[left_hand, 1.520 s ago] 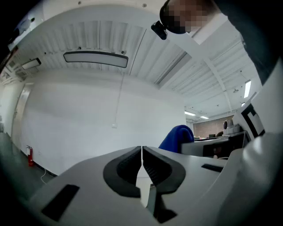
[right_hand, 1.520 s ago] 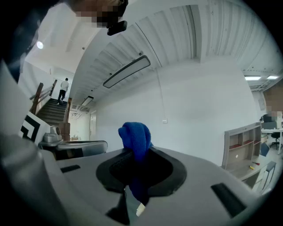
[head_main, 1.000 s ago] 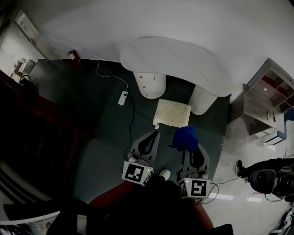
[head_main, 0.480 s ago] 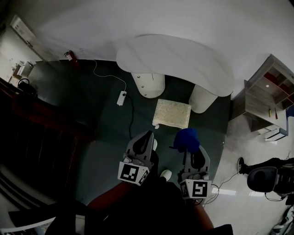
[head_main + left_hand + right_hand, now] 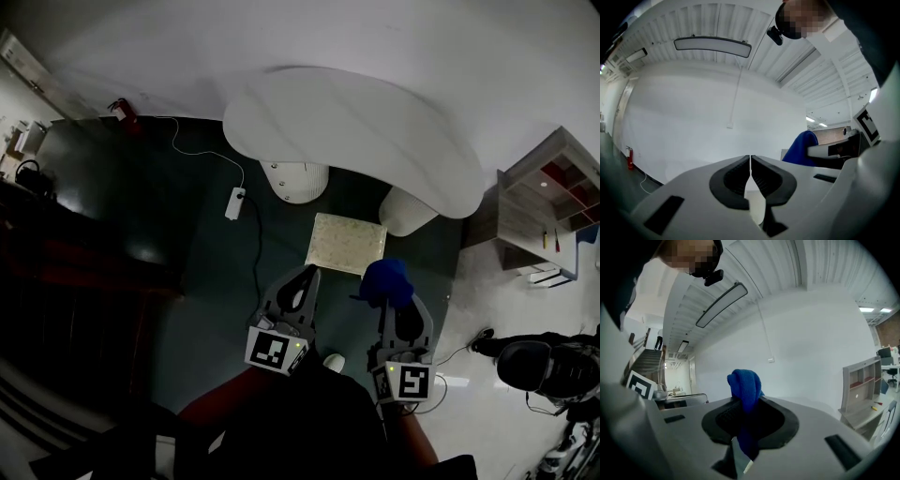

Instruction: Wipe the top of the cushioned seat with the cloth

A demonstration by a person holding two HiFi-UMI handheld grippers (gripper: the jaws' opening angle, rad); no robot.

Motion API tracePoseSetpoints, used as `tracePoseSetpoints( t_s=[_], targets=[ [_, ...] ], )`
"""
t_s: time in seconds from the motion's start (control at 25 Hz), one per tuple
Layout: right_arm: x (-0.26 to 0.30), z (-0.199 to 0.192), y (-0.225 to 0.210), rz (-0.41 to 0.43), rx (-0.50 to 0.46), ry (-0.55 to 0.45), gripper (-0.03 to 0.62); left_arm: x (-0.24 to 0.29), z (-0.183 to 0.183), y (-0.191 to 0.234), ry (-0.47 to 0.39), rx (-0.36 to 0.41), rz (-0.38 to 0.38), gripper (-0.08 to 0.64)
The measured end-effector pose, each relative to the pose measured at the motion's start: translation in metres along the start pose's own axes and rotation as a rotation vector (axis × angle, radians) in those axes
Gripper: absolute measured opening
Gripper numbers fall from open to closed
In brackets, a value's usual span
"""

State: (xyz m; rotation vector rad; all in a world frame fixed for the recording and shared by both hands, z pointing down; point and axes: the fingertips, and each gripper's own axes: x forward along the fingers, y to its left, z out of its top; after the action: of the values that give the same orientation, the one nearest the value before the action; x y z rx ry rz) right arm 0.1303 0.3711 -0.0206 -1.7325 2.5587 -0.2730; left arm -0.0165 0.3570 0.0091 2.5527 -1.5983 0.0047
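The cushioned seat (image 5: pixel 346 243) sits on the dark floor at the centre of the head view, just below the white table (image 5: pixel 356 122). It is nearly square, its slightly longer side running left to right and tilted down toward the right. The right gripper (image 5: pixel 397 302) has its jaws clamped on the blue cloth (image 5: pixel 386 281), which bunches up above them at the seat's lower right corner. The left gripper (image 5: pixel 307 275), jaws pressed together on nothing, points at the lower left corner. The wipe likely means lowering the cloth up-frame onto the cushion; height above it cannot be told.
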Motion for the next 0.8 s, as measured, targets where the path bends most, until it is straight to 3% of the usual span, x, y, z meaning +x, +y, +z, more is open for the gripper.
tracePoseSetpoints(
  t_s=[0.2, 0.44, 0.6, 0.8],
  targets=[
    [0.066, 0.012, 0.007, -0.023, -0.057, 0.033, 0.092, 0.049, 0.022, 0.042, -0.061, -0.014, -0.031, 0.020],
    [0.119, 0.011, 0.018, -0.049, -0.089, 0.070, 0.092, 0.089, 0.027, 0.092, -0.040, -0.039, -0.071, 0.020],
    [0.151, 0.024, 0.018, -0.043, -0.139, 0.039, 0.092, 0.115, 0.029, 0.117, -0.039, -0.055, -0.072, 0.020],
    [0.180, 0.018, 0.028, 0.004, -0.059, 0.056, 0.092, 0.126, 0.019, 0.134, -0.025, -0.073, -0.108, 0.020]
  ],
)
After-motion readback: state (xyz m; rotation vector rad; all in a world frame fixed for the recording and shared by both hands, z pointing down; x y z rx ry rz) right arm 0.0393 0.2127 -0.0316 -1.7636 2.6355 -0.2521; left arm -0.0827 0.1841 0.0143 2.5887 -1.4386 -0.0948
